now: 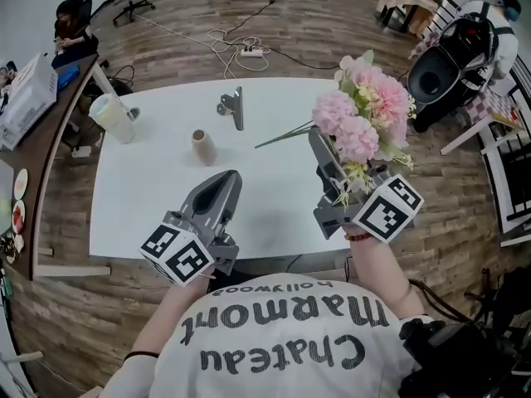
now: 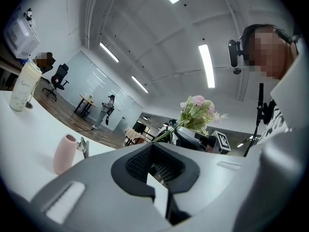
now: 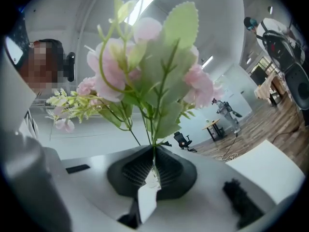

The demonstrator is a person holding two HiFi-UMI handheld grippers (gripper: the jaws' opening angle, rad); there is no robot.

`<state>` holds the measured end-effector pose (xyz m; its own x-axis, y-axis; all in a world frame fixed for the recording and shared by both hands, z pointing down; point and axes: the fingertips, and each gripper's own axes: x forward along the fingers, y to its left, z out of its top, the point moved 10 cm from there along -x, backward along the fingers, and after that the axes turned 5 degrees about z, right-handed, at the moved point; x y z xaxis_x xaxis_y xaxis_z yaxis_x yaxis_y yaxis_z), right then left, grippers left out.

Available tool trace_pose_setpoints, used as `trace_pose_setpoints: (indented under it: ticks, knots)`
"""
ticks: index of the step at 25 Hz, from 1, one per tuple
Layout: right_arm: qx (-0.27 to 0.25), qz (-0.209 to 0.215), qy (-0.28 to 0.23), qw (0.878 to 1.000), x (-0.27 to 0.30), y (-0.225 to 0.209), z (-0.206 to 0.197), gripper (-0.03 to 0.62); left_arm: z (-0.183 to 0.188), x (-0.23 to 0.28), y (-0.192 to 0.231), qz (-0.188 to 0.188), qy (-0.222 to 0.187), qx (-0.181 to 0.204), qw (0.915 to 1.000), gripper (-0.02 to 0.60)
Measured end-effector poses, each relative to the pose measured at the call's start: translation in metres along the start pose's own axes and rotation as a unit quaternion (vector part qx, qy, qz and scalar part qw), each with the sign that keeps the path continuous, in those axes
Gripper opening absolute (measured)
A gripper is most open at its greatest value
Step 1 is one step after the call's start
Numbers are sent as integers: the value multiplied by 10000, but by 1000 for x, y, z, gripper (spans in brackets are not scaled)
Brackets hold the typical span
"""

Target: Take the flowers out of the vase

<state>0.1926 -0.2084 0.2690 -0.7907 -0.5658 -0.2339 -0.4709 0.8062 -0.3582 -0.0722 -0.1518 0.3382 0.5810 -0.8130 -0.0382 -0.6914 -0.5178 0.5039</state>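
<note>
A small pink vase stands upright on the white table, with nothing in it; it also shows in the left gripper view. My right gripper is shut on the stems of a bunch of pink flowers, held in the air over the table's right edge. Seen from the right gripper view, thin green stems run down between the closed pads and the blooms fill the picture. My left gripper hovers near the table's front edge, shut, with nothing in it.
A pale lidded cup stands at the table's left end. A metal clip-like object lies at the back middle. A cluttered desk is at the left, a black stroller at the right, cables on the floor beyond.
</note>
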Motion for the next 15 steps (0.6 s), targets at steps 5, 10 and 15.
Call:
trace_pose_setpoints:
  ticks: [5,10,15]
  knots:
    - [191,85,196,9996,-57,-8,-10,25,-40,-4,-48,143,-80,-8,9999,6]
    - [650,250,366,9969,-86,-11,-26,25,-64,-23,-80,467,55,47,9989,6]
    - [885,382,654,9932,-101,-4,-37,25,-75,-43,-100,730,102,19,9973,6]
